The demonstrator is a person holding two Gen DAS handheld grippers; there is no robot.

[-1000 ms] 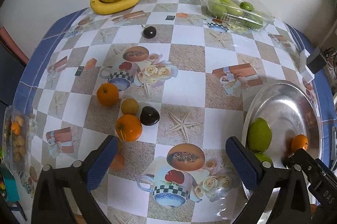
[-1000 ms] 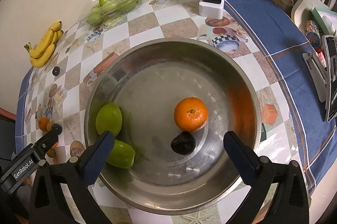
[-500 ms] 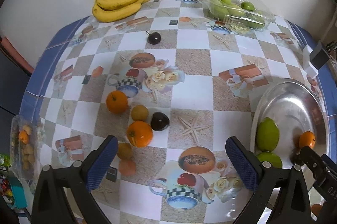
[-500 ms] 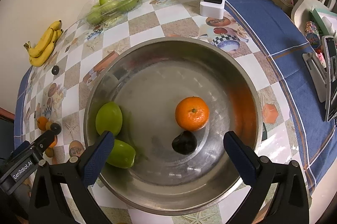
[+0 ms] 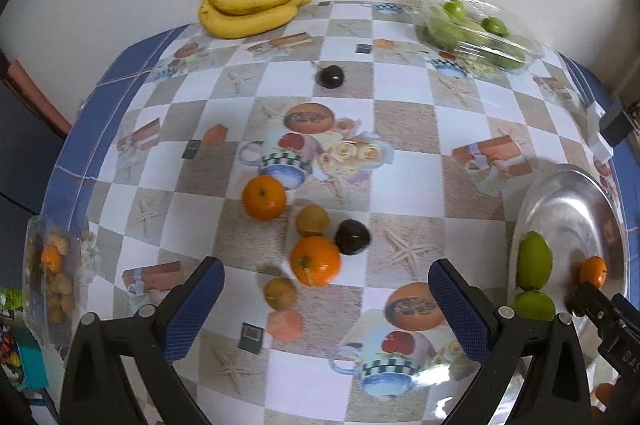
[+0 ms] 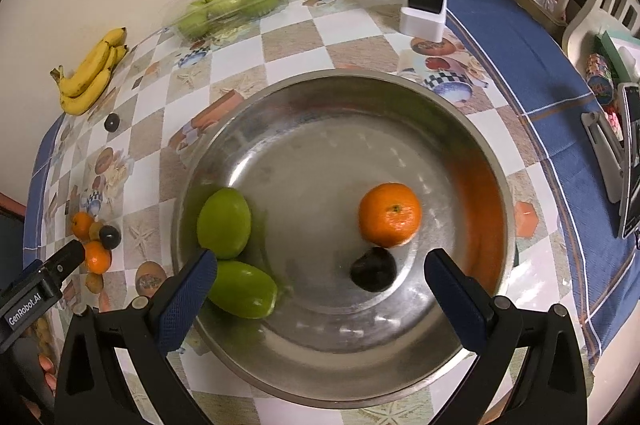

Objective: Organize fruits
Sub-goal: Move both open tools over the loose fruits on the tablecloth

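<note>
Left wrist view: my left gripper [image 5: 326, 299] is wide open with nothing in it, hanging over the loose pile on the tablecloth [image 5: 404, 129], well left of the bowl [image 5: 568, 193]. That pile is what's left to sort, I reckon: two oranges [image 5: 315, 260], a dark plum [image 5: 352, 237] touching the nearer orange, and a couple of small brownish fruits [image 5: 312, 220]. Another plum [image 5: 330, 76] sits alone further from the bowl, toward the bananas [image 5: 256, 5] by the wall. The jaws are spread wide, so my guess is I'm lining up on the nearer orange.

My right gripper [image 6: 320, 283] is also fully open and empty, parked right above the bowl [image 6: 472, 129]. Inside it are two green mangoes [image 6: 224, 223] touching each other on the left side, plus an orange [image 6: 390, 215] with a plum [image 6: 373, 269] just beside it. Looks like the drop-off spot, so hovering there makes sense.

Compared to a second ago, the left view has pulled back: the pile sits further up the picture and one more small fruit [image 5: 280, 293] shows near my fingers. The right side has barely changed, and the fruit in the bowl hasn't budged.
</note>
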